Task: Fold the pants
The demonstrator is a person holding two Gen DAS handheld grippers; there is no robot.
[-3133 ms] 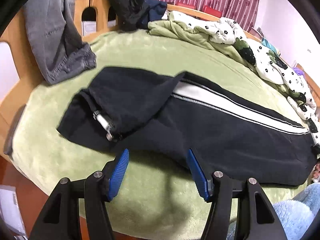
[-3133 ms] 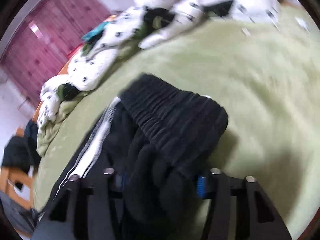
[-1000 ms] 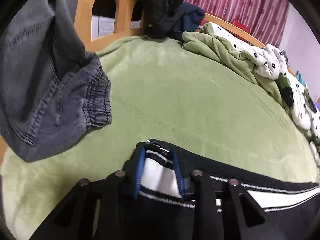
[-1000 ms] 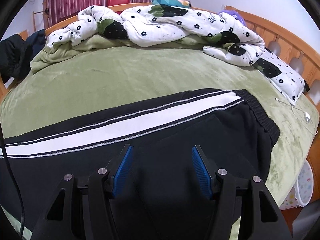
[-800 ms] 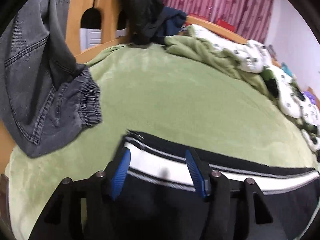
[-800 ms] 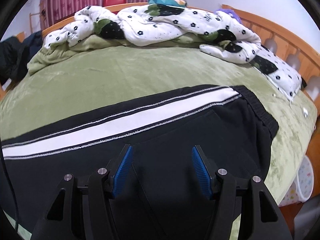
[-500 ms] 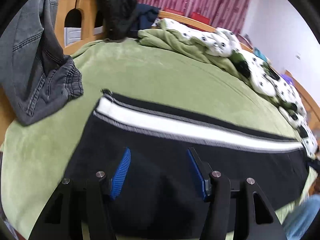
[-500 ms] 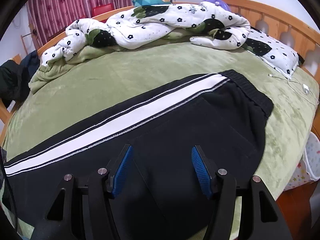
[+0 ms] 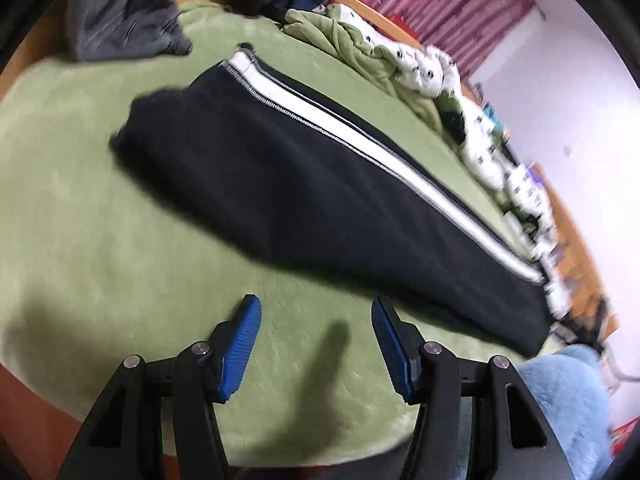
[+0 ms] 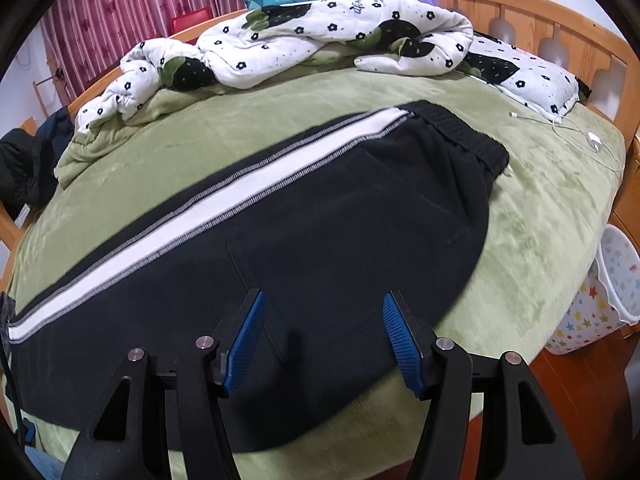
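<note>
Even, soft indoor light, moderately bright. Left wrist view smeared by motion blur, worst along the floral quilt (image 9: 472, 128) at right; dark finger shadow on the green blanket (image 9: 80, 240). Right wrist view sharp. Both bend strongly at the rim, black vignette corners.

- My left wrist view looks across the bed (image 9: 100, 220) from its near edge, toward the curtains.
- My right wrist view sits closer, facing the headboard (image 10: 560, 28).
- Both share the pants (image 9: 320, 184).
</note>
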